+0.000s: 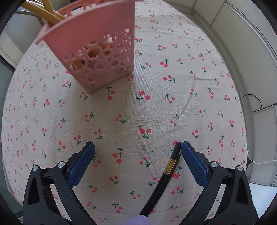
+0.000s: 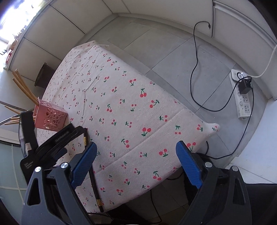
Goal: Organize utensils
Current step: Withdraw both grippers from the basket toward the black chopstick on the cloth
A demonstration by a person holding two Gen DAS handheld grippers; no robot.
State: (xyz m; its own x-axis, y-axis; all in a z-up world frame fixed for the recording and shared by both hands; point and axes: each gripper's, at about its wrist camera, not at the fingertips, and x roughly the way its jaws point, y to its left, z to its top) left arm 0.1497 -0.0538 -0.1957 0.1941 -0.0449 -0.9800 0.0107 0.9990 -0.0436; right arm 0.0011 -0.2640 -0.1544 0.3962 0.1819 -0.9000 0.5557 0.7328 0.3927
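Note:
A pair of black chopsticks (image 1: pixel 170 166) with a gold band lies on the cherry-print tablecloth (image 1: pixel 138 112). My left gripper (image 1: pixel 137 145) points down at the cloth, open wide, and the chopsticks' tip lies just inside its right finger (image 1: pixel 192 162). A pink perforated utensil holder (image 1: pixel 102 52) stands beyond it with wooden sticks (image 1: pixel 50 13) inside. In the right wrist view the black chopsticks (image 2: pixel 93 181) run behind the left finger (image 2: pixel 84 164) of my right gripper (image 2: pixel 136 143). That gripper is open over the cloth with nothing between its pads. The holder (image 2: pixel 50 117) is at the far left.
The left tool's black frame (image 2: pixel 57 138) sits between the holder and my right gripper. The table's near corner (image 2: pixel 214 128) drops to a grey tiled floor with a power strip (image 2: pixel 242 97) and cables (image 2: pixel 193 77). A dark stool (image 2: pixel 44 76) stands beyond the table.

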